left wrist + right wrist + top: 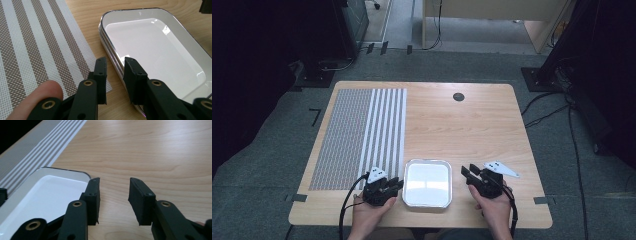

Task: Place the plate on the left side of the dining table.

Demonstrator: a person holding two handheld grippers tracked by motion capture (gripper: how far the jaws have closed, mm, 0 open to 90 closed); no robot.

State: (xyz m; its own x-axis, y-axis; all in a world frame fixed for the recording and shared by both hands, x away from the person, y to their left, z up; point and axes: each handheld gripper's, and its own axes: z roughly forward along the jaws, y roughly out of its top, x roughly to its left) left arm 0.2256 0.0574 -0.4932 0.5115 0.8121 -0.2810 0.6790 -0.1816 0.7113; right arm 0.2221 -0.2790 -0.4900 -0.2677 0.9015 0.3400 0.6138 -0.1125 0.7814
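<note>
Fingers of your left gripper [113, 75] straddle tray [160, 50] rim, narrow gap, not visibly clamped; right gripper [113, 200] fingers half-spread over bare tabletop [155, 152] at tray's 3 o'clock. One-sided lift could tip or slip tray.

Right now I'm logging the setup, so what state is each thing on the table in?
Tray: empty, upright, flat on the table, its left rim between the left tool's jaws.
Placemat: spread flat, nothing on it.
Left tool: jaws narrowly apart, astride the tray's rim; whether they press on it is unclear.
Right tool: open, nothing between its jaws, just right of the tray.
</note>
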